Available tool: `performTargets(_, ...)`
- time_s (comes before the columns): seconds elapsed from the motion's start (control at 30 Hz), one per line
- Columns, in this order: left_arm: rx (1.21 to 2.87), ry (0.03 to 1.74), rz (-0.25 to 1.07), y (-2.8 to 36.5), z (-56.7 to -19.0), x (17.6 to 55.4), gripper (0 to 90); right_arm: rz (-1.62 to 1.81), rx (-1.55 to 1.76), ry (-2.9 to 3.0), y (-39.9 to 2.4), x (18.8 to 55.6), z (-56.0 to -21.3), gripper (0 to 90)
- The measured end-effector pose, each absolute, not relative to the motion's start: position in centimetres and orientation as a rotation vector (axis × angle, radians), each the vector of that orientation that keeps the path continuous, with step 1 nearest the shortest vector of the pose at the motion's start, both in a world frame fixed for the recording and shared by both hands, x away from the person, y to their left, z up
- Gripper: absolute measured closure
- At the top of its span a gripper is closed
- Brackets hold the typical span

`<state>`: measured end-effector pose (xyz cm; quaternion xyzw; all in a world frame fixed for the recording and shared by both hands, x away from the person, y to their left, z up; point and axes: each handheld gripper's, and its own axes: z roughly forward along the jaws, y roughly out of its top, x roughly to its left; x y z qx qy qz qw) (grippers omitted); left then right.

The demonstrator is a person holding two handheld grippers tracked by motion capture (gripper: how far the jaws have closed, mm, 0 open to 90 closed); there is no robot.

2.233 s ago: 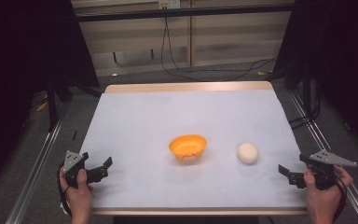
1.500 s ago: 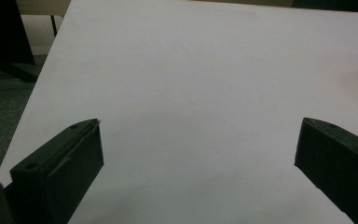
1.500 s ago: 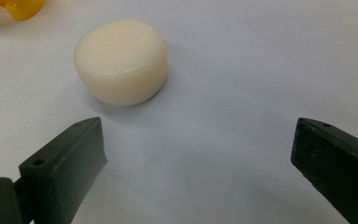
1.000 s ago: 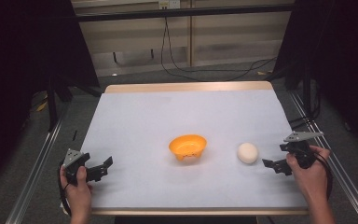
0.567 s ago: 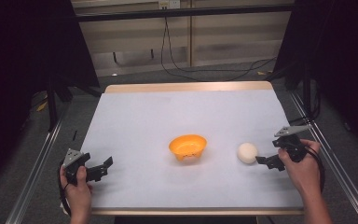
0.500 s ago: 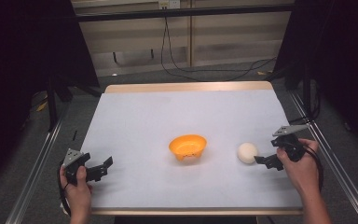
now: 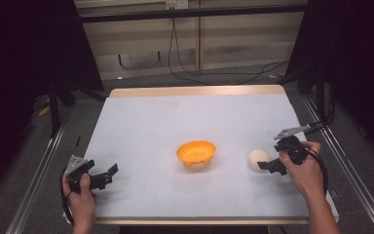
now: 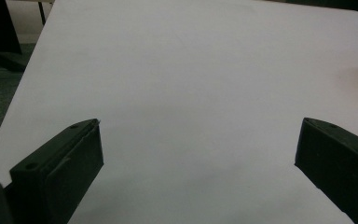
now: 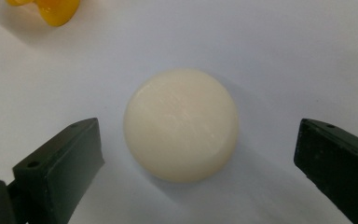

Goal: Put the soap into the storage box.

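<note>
Right now the right hand-held gripper (image 7: 266,166) is lined up on the cream round soap-like puck (image 9: 181,124), its jaws spread wide, one on either side of the puck and neither touching it; they have just been opening, with the puck lying between them but not gripped. That spread looks chosen to clear the puck's full width before a pinch. The puck lies flat on the white worktop (image 7: 175,126), broad face up, just right of the orange bowl (image 7: 196,153) and apart from it. Being round, it has no long axis and points no particular way, so any approach angle should serve. The left hand-held gripper (image 7: 108,173) rests near the worktop's front left corner, jaws wide with nothing between them, probably kept clear.
</note>
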<state>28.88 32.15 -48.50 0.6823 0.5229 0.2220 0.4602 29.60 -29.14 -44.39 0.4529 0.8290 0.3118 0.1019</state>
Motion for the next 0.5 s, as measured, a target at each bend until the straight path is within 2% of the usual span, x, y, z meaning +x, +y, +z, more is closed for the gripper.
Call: performTargets(0.5,1.681,1.286,0.546,32.2,-48.5,28.9,0.8,0.896,1.392,2.457,-27.4,30.5,-45.0,10.4)
